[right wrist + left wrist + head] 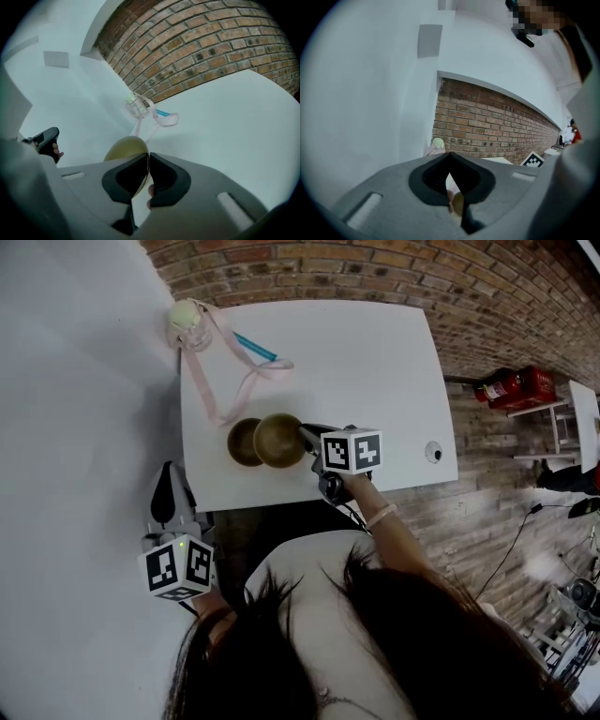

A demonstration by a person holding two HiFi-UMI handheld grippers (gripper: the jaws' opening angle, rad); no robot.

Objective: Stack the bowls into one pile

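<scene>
At the centre of the head view, our right gripper [312,440] is clamped on the right-hand rim of the olive bowl [279,440]. That bowl shows just beside the darker bowl [244,442] on the white bench [375,362], their edges overlapping. We judge it light, stiff and smooth, so a rim pinch could let it tip or slip. At lower left, off the bench, our left gripper [167,498] has its jaws together on nothing.

The right claw [148,158] covers the lower half of the bowl [123,149] it grips
</scene>
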